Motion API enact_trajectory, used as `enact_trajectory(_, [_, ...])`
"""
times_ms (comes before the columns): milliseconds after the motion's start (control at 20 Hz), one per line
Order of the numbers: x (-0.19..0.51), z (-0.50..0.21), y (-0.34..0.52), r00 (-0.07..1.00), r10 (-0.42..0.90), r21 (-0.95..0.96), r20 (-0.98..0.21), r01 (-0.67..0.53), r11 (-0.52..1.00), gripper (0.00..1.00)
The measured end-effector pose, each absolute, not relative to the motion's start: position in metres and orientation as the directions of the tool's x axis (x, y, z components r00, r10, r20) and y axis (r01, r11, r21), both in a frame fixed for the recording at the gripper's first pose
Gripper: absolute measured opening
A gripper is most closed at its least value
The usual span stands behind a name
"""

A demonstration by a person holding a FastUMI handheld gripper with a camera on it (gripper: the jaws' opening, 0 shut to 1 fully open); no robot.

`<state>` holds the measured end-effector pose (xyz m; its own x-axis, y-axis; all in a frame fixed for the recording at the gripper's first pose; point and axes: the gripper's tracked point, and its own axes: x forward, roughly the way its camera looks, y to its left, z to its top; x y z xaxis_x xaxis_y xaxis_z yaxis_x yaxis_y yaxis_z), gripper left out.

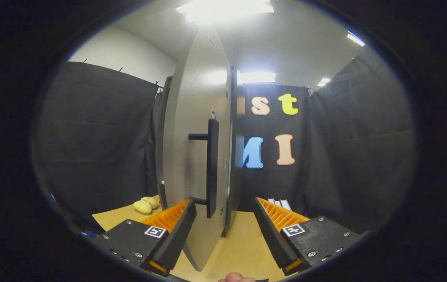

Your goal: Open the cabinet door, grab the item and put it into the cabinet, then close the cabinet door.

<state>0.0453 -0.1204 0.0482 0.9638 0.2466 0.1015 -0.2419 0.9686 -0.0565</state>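
The tool (225,213) has its fingers spread wide apart and holds nothing; neither finger touches the door. Between the fingers, just ahead of them, stands the free edge of the grey cabinet door (192,129), swung out towards the camera so that its outer face shows at a steep slant. The lower end of the black bar handle (212,168) on that face sits just above the left finger's tip, apart from it. The cabinet (234,156) itself shows as a thin dark edge right behind the door; what lies inside cannot be seen from here.

The door's bottom edge hangs just over the light wooden bench (243,250), which has bare surface between the fingers and to the right of the door. A small yellow soft item (145,205) lies on the bench left of the door, beyond the left finger and near the bench's far edge. Some small white things (280,203) stand beyond the right finger; what they are is unclear. A fingertip of the person's hand (236,278) shows below the tool.
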Motion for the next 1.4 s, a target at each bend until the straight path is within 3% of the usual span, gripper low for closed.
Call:
enact_trajectory(350, [0.003, 0.041, -0.118, 0.978, 0.107, 0.112, 0.178, -0.128, 0.985, 0.93])
enact_trajectory(600, [-0.029, -0.001, -0.085, 0.984, -0.007, 0.053, 0.180, -0.002, 0.999, 0.94])
enact_trajectory(950, [-0.010, -0.106, 0.042, 0.987, 0.029, 0.005, 0.161, -0.030, 1.000, 0.94])
enact_trajectory(1400, [0.080, -0.302, 0.130, 0.998, -0.025, -0.102, -0.052, 0.020, 0.995, 0.95])
